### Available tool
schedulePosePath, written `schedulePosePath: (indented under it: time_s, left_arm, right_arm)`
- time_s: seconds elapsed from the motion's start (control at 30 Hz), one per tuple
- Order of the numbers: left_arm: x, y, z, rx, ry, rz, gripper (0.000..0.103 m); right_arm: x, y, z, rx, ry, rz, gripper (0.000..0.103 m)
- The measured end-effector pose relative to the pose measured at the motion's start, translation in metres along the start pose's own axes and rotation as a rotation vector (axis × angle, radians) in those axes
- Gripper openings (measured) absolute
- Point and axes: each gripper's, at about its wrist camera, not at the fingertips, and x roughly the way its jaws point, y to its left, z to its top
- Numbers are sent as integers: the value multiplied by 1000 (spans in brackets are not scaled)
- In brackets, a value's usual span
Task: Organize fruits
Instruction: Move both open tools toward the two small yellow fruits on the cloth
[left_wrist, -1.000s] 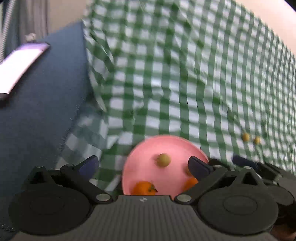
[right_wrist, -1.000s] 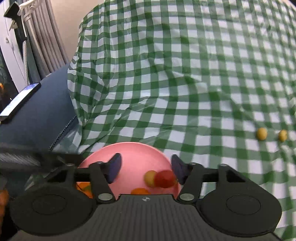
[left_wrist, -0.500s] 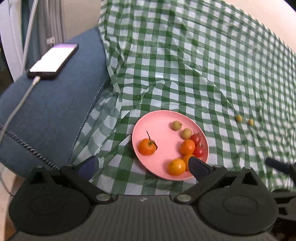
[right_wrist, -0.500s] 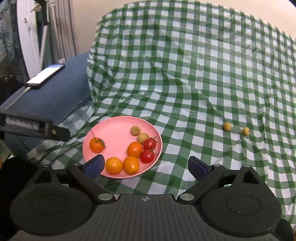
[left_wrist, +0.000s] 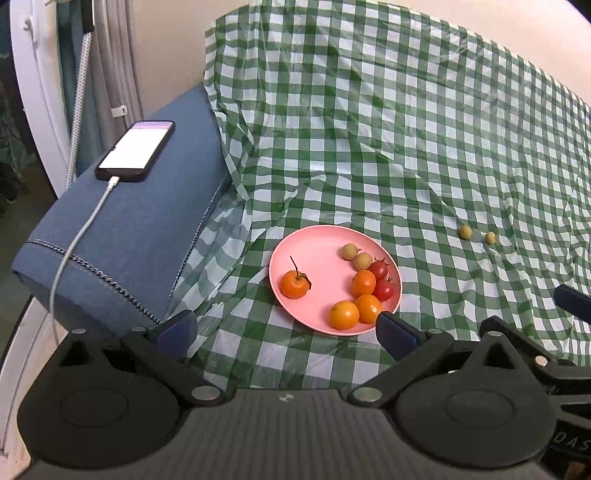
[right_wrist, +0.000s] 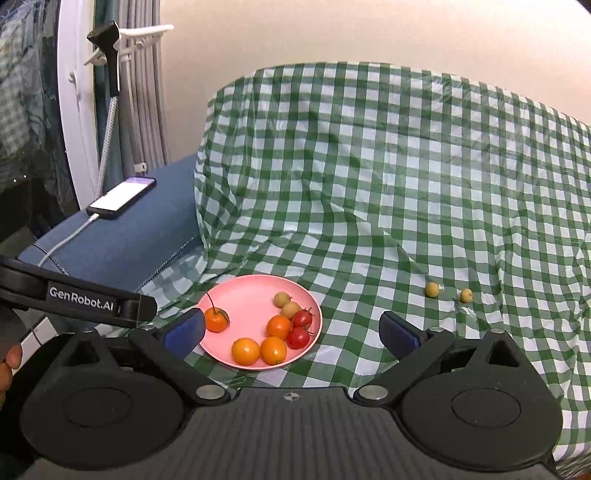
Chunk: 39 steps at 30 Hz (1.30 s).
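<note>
A pink plate (left_wrist: 317, 251) (right_wrist: 243, 295) sits on the green checked cloth. It holds several small oranges (left_wrist: 344, 314) (right_wrist: 245, 350), two red cherry tomatoes (left_wrist: 384, 290) (right_wrist: 298, 338) and two small yellow-green fruits (left_wrist: 349, 251) (right_wrist: 282, 298). Two more yellow-green fruits (left_wrist: 465, 232) (right_wrist: 432, 289) lie on the cloth to the right. My left gripper (left_wrist: 284, 334) is open and empty, above and near of the plate. My right gripper (right_wrist: 291, 328) is open and empty, also held back above the plate.
A blue cushioned armrest (left_wrist: 140, 229) (right_wrist: 122, 229) at the left carries a phone (left_wrist: 136, 149) (right_wrist: 122, 197) on a white cable. A curtain and a white frame stand at the far left. The checked cloth (left_wrist: 406, 129) drapes up the backrest.
Both grippers have pulled back and up from right over the plate. The right gripper's jaws have opened wider. The whole plate and both loose fruits now show.
</note>
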Motion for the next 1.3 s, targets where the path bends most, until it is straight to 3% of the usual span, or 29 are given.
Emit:
schedulePosePath:
  time_s: [0.63,0.9,1.07,1.2,1.3]
  left_arm:
    - [-15,-11,0,58,0,73,103]
    - [27,-57,22,217,59,143,103]
    - [44,-95,33,295,-18,175,103]
    - [70,-130,48,339,-20,127,103]
    - [103,-156,66,314,47,-23,103]
  right_arm:
    - [-15,-8,-2,21,-24,10,102]
    - [7,-54,-8,79,-19,-42,102]
    - [31,-98,-10,173,-20,-112,102]
    - [59,-147,-16,249,-3,-229,102]
    - [83,-182,-20,287,7,-323,102]
